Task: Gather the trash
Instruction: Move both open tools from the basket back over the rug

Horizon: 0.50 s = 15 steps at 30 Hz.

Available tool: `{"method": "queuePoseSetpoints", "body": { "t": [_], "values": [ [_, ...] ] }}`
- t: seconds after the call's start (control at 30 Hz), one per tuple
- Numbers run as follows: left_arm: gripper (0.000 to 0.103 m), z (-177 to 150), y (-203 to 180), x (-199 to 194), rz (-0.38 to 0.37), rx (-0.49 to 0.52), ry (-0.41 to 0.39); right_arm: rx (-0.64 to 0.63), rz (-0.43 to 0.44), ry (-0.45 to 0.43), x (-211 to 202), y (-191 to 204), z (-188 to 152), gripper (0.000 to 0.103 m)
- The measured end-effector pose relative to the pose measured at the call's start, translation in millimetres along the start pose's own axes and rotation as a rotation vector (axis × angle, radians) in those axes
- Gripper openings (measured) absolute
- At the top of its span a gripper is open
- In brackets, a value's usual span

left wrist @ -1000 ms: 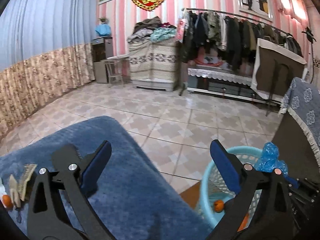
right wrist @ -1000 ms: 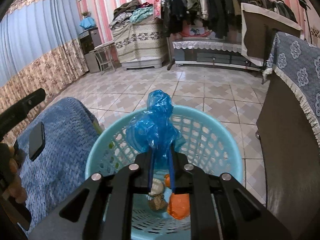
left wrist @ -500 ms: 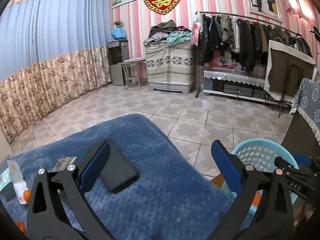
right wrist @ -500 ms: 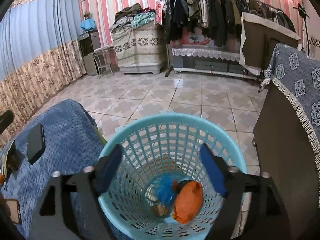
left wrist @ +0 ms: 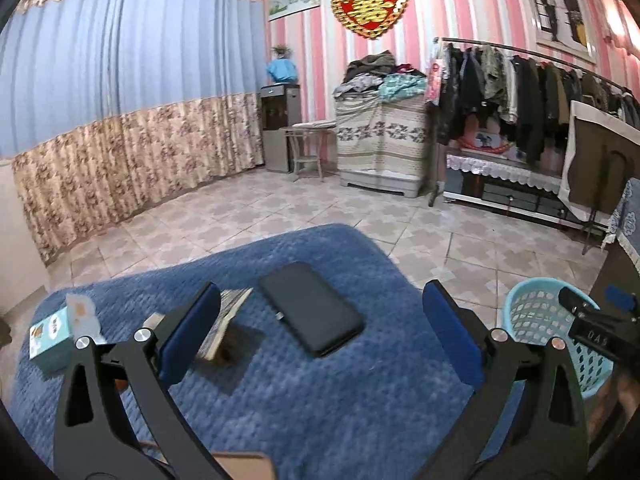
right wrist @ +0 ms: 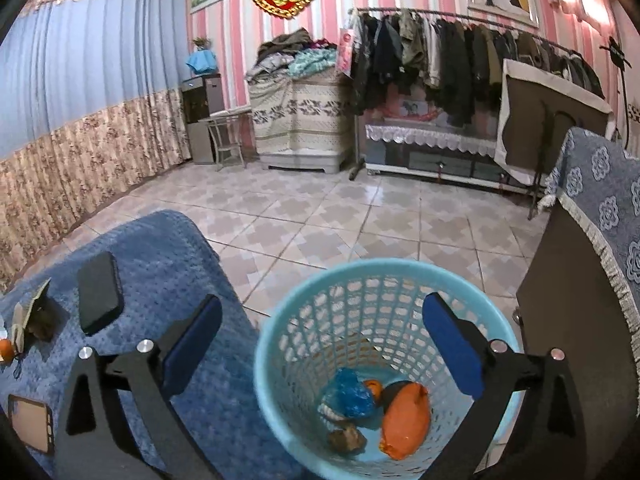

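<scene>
Now that the right gripper (right wrist: 322,338) has just been opening, its jaws stand wide with nothing between them; the blue bag (right wrist: 349,394) it pinched a second ago lies at the bottom of the basket (right wrist: 280,320), beside an orange bag (right wrist: 404,414); one piece of trash looks dealt with. Meanwhile the left gripper (left wrist: 320,336), also wide and empty, has swung over the blue blanket (left wrist: 340,400), where a phone (left wrist: 310,314) lies; an orange bit (right wrist: 5,349) waits at the blanket's far left, likely next.
</scene>
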<state>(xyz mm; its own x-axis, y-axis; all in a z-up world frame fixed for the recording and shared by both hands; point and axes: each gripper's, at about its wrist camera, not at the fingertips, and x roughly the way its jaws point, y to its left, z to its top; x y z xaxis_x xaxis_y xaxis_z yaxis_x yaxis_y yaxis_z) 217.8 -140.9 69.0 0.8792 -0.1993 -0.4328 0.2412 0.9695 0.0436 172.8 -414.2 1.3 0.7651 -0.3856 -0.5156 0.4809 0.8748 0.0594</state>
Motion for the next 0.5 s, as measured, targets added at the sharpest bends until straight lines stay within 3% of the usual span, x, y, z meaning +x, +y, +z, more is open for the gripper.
{"method": "queuePoseSetpoints", "body": {
  "t": [0.3, 0.5],
  "values": [
    [0.098, -22.4, 47.4, -6.4, 0.063, -0.076, 0.046, -0.048, 0.1, -0.009, -4.8, 40.6, 1.4, 0.099],
    [0.098, -41.8, 86.9, -21.8, 0.154, -0.092, 0.051, -0.107, 0.199, -0.02, -15.2, 88.0, -3.3, 0.099]
  ]
}}
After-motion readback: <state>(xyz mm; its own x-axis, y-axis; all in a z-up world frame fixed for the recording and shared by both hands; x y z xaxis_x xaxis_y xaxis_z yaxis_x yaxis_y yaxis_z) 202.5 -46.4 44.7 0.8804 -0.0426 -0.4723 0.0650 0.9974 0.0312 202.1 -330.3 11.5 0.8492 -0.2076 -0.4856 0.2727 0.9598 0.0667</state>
